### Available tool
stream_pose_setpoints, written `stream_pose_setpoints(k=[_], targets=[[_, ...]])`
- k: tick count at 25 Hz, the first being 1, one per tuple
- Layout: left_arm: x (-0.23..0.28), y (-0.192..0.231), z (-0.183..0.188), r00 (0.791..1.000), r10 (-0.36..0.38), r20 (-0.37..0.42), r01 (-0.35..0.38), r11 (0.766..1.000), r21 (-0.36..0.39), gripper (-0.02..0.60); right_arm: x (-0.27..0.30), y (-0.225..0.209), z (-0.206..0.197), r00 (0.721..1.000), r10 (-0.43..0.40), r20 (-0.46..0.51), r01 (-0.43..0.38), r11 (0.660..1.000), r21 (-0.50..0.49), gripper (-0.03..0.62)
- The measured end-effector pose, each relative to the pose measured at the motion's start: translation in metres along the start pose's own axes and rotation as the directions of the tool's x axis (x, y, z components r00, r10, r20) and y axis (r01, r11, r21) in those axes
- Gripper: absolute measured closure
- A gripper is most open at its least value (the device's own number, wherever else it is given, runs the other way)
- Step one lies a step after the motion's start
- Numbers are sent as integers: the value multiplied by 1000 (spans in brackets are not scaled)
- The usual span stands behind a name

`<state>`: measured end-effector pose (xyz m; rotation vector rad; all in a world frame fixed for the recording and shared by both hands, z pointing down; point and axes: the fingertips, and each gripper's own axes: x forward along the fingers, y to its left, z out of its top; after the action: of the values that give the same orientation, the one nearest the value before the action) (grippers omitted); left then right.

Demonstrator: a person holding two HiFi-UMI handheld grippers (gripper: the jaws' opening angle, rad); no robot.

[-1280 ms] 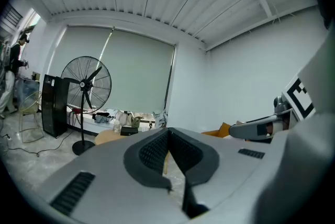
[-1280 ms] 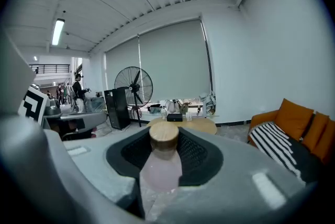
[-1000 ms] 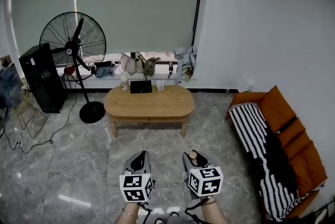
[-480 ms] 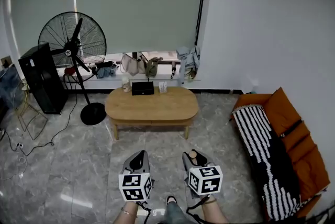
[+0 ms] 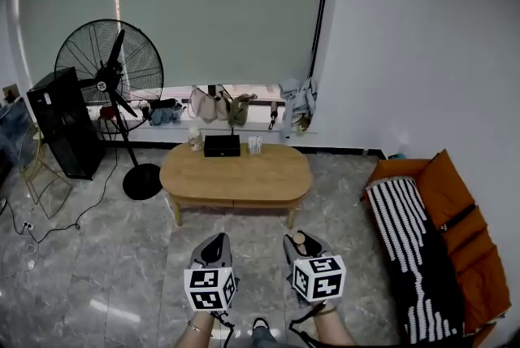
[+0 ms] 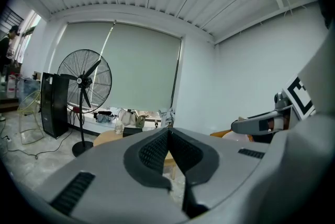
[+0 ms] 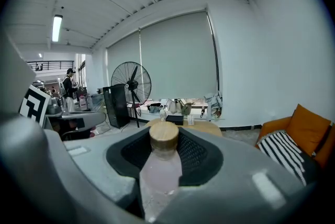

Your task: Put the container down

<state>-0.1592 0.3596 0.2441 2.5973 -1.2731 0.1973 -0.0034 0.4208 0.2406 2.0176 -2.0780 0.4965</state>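
My right gripper (image 5: 302, 244) is shut on a pale pink container (image 7: 162, 168) with a round wooden lid (image 7: 164, 135). The black pads (image 7: 194, 154) press its neck from both sides. In the head view only the lid (image 5: 299, 239) shows between the jaws. Beside it, at the same height, my left gripper (image 5: 217, 245) is shut with nothing in it; its pads (image 6: 153, 150) meet at the tip. Both grippers hang over the grey tiled floor, well short of the oval wooden coffee table (image 5: 244, 174).
On the table's far edge stand a black box (image 5: 221, 145) and small items. A large standing fan (image 5: 110, 78) and a black cabinet (image 5: 57, 123) are at the left. An orange sofa with a striped cover (image 5: 422, 245) lines the right wall. Bags sit on the window ledge (image 5: 219, 104).
The room has slid a little in the head view: the sofa has moved right and the table sits slightly lower. Both grippers keep their places and their grips.
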Motion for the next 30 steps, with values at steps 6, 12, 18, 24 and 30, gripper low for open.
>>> stream_pose_setpoints(k=[6,12,18,24,30], targets=[[49,3,18,1000,18,14,-18,1000,7,588,38,-29,23,1000,18,3,-18,1000,-12,453],[95,3,30,999,30,14,-30,999,12,588,72,-57,42,999,33,9,-32,999,-20,453],[134,-4,37,999,41,12,-41,999,23,588,97,-88,52,999,48,15,-48,999,-18,453],[154,-3,33,998,67,-2,-67,997,31,588,118,-110,53,998,58,7,-58,998,2,453],[175,6,32,997,77,-27,-77,997,25,588,141,-121,55,998,63,-15,-63,998,13,453]])
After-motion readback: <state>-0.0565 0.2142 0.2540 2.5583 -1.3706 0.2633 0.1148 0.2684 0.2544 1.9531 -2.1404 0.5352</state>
